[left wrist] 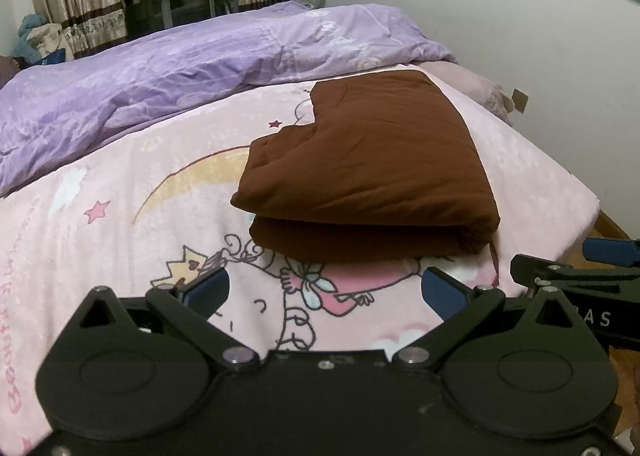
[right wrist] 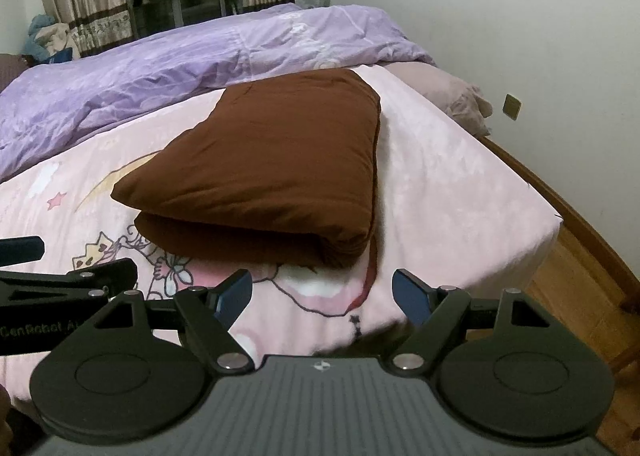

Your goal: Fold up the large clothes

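Brown garment [left wrist: 368, 171] sits folded into a thick two-layer bundle at centre frame in both views, on the pink cartoon bedsheet [left wrist: 120, 223], w/ the purple duvet [left wrist: 160, 71] bunched across the upper left behind it. Fold edge faces me; right side looks like the closed spine, left side shows the open layers.

My left tool [left wrist: 324, 288] hangs low centre of its view, spread wide, nothing in it, short of the near edge of the bundle. My right tool [right wrist: 322, 296] same: wide, empty, just short of the bundle's near right corner. Both clear of the cloth.

Looks nearly done imo; what's left is prob one more fold or a tidy-up. To do it well:
- take both layers at once at the near corners, else the top sheet slides off the bottom one
- bite deep enough, fabric is thick & puffy
- lift both sides evenly, keep edges lined up
- lay it down slow, then press flat so it doesn't spring open.

Top left edge has a notch, uneven; square that before pressing.
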The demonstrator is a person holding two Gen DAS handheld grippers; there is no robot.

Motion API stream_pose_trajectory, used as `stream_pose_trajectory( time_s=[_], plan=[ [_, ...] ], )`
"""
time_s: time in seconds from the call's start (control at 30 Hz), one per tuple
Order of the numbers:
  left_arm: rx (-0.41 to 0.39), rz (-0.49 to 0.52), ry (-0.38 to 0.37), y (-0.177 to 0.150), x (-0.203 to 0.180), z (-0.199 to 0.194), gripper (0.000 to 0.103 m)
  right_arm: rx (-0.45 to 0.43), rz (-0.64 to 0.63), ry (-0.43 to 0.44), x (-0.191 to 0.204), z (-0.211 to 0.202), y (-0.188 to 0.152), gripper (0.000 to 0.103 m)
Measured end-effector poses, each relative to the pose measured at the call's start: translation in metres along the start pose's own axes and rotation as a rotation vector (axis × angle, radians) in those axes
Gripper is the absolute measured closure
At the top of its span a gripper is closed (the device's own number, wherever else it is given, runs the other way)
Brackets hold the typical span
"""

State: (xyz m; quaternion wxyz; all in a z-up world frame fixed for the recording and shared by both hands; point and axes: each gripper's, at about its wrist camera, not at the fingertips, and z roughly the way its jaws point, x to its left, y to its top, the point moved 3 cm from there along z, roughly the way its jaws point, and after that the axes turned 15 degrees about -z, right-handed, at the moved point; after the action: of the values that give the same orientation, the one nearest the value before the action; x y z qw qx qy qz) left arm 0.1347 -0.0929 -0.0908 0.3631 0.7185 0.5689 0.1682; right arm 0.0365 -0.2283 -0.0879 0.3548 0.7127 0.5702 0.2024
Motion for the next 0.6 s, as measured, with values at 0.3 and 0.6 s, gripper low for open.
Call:
stream_pose_trajectory(
  time_s=[0.3, 0.6],
  plan=[
    [0.007, -0.004, 0.002, 0.0001, 0.0003, 0.004, 0.0, 0.007, -0.008, 0.004, 0.0, 0.0036, 0.0001, 0.01],
    [0.004, 0.0, -0.011, -0.0003, -0.0002, -0.0014, 0.0, 0.007, -0.01, -0.002, -0.0011, 0.0039, 0.0004, 0.01]
  ],
)
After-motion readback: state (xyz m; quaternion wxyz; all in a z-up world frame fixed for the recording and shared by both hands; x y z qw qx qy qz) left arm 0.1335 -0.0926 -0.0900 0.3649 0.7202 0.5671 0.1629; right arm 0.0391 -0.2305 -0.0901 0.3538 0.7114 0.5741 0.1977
